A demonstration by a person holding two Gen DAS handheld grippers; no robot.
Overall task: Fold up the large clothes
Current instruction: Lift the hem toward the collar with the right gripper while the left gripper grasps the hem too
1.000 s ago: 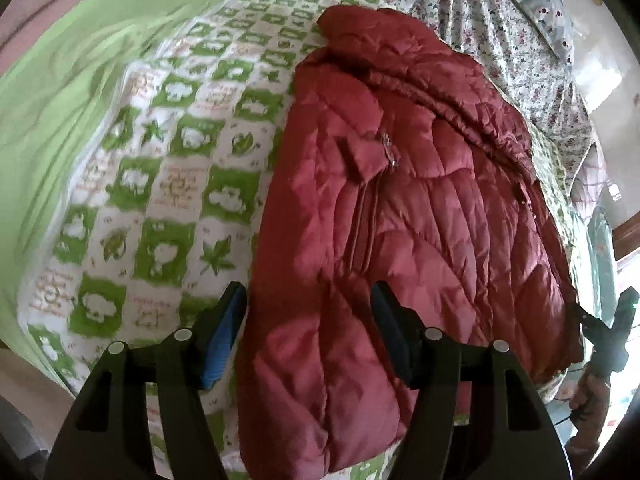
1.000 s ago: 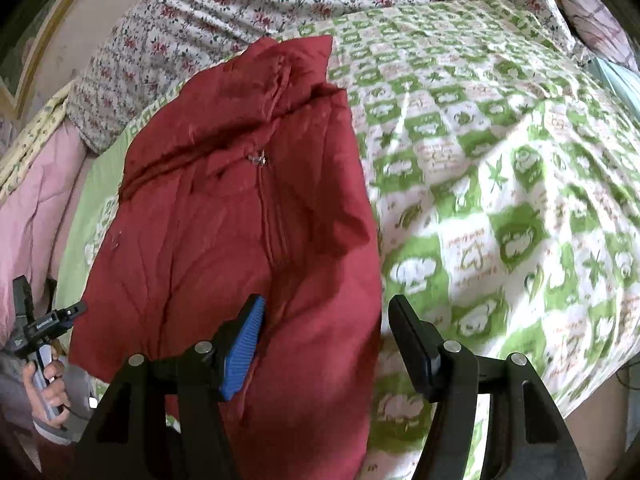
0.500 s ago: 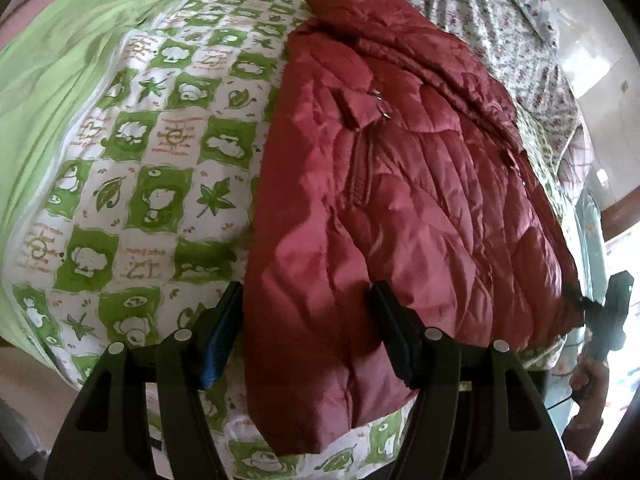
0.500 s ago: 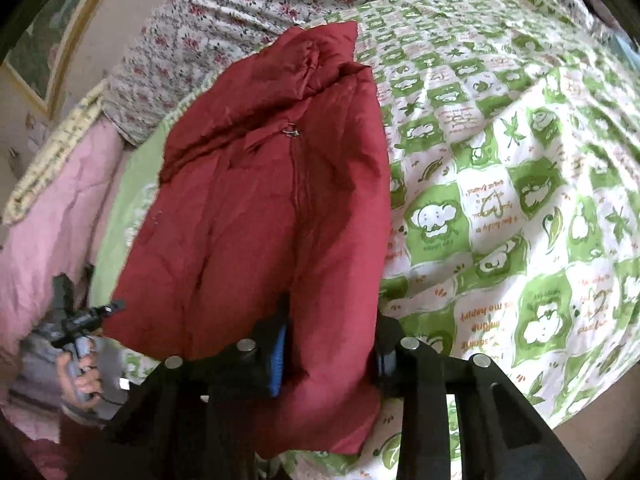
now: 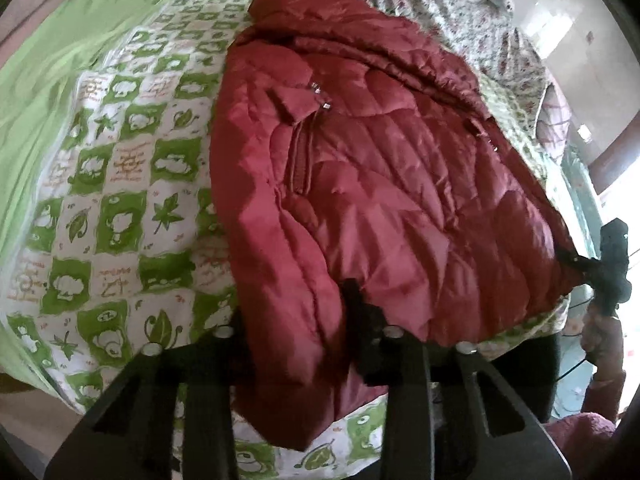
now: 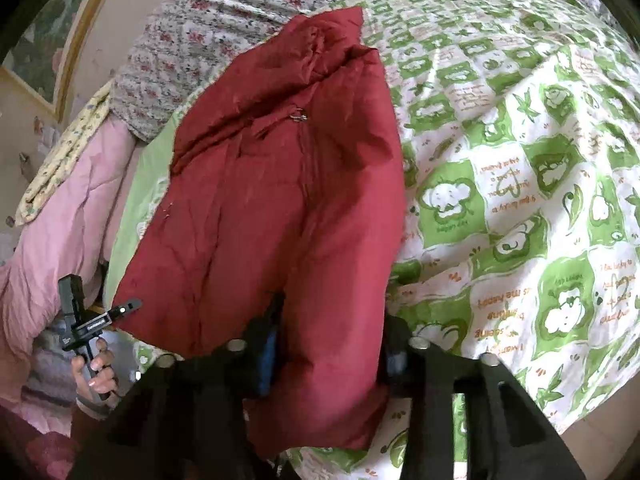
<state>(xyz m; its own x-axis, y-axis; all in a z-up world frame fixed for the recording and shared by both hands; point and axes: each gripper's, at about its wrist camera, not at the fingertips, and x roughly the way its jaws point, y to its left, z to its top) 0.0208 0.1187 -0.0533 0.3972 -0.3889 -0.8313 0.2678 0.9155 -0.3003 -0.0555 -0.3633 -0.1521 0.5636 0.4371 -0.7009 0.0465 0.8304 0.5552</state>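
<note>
1. Red puffer jacket (image 5: 384, 184) spread zipped-front up on the bed (image 5: 120, 184), hem at the near edge.
2. Left gripper (image 5: 296, 320) just closed, pinching one hem corner.
3. Right gripper (image 6: 328, 340) clamped on the other corner.
4. Probably gripped so for lifting the hem toward the collar.

Each tool (image 5: 294, 312) (image 6: 332, 336) is black plastic with silver screw heads; the right one shows a blue pad (image 6: 266, 354). Pink fuzzy sleeve (image 5: 588, 428), grey cuff (image 6: 86, 404).
</note>
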